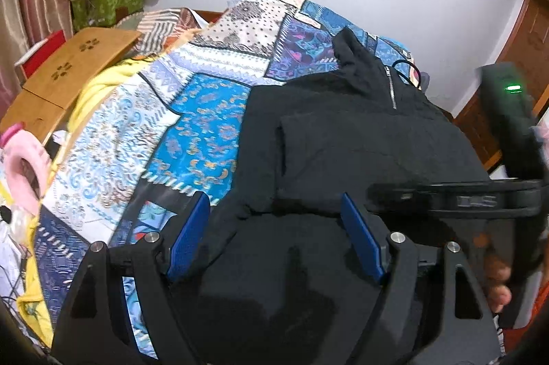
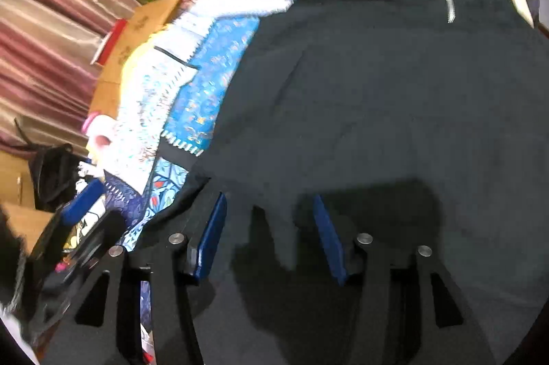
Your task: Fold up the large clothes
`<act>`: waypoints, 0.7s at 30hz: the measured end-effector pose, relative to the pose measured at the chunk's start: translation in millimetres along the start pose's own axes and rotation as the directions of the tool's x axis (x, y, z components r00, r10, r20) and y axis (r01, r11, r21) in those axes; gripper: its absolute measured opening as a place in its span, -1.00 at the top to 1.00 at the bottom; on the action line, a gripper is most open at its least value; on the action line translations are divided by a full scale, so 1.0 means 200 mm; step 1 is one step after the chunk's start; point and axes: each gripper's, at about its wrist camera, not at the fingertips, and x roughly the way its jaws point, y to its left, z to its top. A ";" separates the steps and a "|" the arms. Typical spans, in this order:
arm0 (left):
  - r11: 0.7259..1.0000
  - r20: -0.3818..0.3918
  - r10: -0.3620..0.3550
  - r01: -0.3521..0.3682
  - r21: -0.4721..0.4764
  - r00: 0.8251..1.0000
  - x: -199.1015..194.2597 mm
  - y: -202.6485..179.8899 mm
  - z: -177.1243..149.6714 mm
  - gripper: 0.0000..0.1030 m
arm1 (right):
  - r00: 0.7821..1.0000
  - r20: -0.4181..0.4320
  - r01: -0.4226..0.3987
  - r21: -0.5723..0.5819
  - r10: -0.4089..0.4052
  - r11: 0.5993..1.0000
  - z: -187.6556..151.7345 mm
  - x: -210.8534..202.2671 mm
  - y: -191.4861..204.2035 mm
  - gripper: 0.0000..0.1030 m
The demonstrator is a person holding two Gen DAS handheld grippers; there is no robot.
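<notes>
Below your left hand-held gripper [image 1: 274, 234], spread wide, the black jacket [image 1: 360, 138] runs lengthwise away toward its collar; your right hand-held gripper [image 2: 271, 238] hangs parted, holding nothing.

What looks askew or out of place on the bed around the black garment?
The black zip-neck garment lies skewed across the patchwork quilt, its collar end reaching the far corner. A black cable loops beside the collar. Nothing looks spilled or damaged.

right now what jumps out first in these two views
A black zip-neck garment lies spread across a bright blue patchwork quilt on the bed, filling the middle of both views. The left gripper hangs open over its near edge, and the right gripper is open above the dark cloth.
</notes>
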 end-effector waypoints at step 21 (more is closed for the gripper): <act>0.947 -0.198 -0.179 0.114 -0.301 0.964 0.50 -0.01 0.01 0.03 | 0.810 0.364 0.406 0.216 -0.459 0.888 -0.36 -0.82 -0.62 -0.26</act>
